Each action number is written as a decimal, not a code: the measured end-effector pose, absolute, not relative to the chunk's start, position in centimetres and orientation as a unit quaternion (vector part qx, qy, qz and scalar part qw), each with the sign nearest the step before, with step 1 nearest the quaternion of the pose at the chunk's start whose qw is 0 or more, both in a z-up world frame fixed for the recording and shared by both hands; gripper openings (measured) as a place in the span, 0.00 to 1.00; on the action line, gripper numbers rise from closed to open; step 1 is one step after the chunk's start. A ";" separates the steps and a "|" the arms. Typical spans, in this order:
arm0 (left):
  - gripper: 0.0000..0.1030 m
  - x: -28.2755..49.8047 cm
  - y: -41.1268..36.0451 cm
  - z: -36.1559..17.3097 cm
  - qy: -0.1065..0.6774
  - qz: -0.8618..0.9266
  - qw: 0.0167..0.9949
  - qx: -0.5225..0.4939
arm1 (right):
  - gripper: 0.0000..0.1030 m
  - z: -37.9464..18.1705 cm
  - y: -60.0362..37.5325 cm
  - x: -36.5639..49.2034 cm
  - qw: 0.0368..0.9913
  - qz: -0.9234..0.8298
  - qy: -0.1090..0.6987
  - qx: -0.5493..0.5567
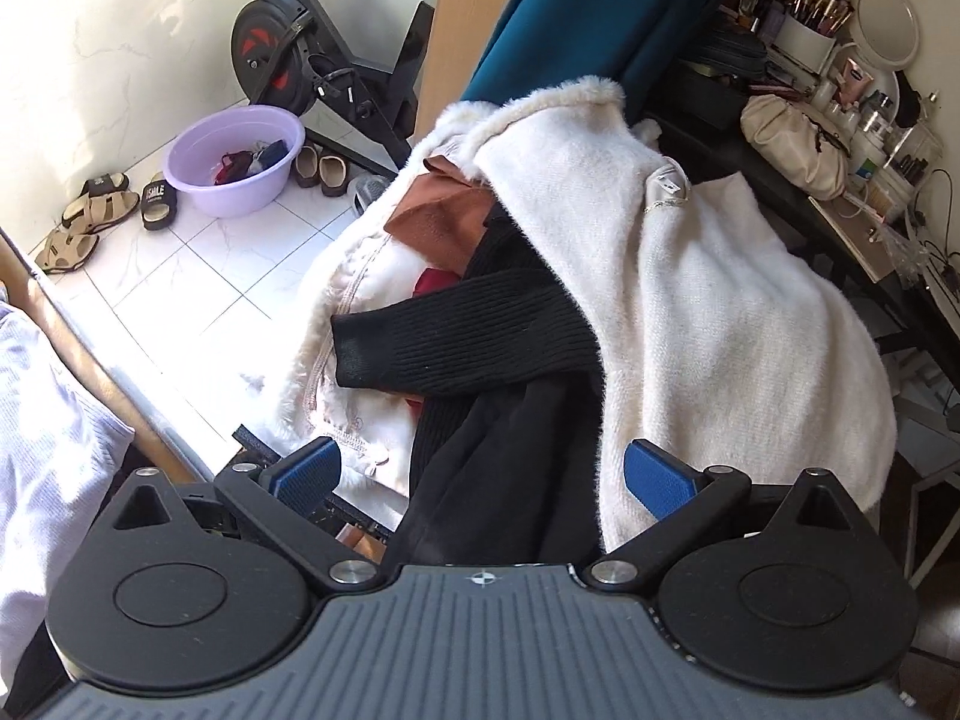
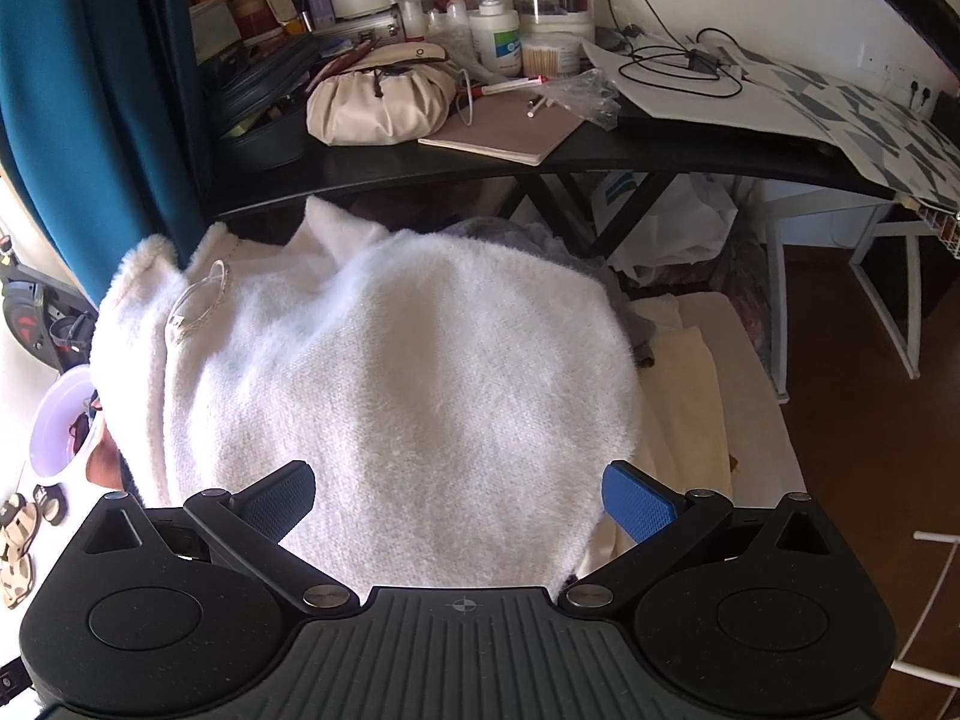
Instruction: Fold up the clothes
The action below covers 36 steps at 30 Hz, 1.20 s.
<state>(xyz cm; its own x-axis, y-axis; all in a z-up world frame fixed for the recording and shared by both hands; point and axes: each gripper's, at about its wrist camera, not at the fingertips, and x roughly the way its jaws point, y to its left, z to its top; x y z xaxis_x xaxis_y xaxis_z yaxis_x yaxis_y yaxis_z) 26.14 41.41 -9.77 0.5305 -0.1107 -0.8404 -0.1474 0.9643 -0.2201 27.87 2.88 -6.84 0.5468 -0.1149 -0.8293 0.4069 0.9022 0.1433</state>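
From the left wrist, the left gripper (image 1: 480, 477) gapes empty over a black ribbed sweater (image 1: 456, 339) atop the heap, best pinched at its cuff; from the right wrist, the right gripper (image 2: 459, 501), equally wide and empty, hovers above the white fleece coat (image 2: 384, 372), which should be lifted by 1 edge.

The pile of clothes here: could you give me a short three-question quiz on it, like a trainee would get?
1. True or false: the left gripper is shut on the black ribbed sleeve.
2. Which garment covers most of the pile? A) the white fleecy coat B) a blue towel C) a yellow shirt
3. Fill in: on the tiled floor, the lilac ______ holds a few small clothes.

Key:
1. False; both grippers are open, and the right gripper hovers over the coat.
2. A
3. basin
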 end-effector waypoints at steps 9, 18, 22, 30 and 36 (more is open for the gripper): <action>0.83 34.6 40.7 -12.9 0.488 0.034 0.835 -0.251 | 0.99 -9.5 -1.1 34.1 0.867 -0.109 0.456 0.166; 0.79 43.8 36.6 -18.0 0.498 0.069 0.829 -0.245 | 0.99 -13.3 -4.8 45.1 0.891 -0.065 0.424 0.149; 0.74 45.7 35.5 -19.3 0.493 0.088 0.825 -0.264 | 0.99 -15.6 -3.7 52.2 0.908 -0.043 0.399 0.120; 0.12 45.6 34.9 -18.0 0.463 0.092 0.837 -0.277 | 0.99 -20.6 1.7 66.6 0.901 0.018 0.433 0.021; 0.11 42.0 35.8 -14.6 0.415 0.105 0.848 -0.313 | 0.19 -24.4 2.3 70.1 0.851 0.036 0.521 0.057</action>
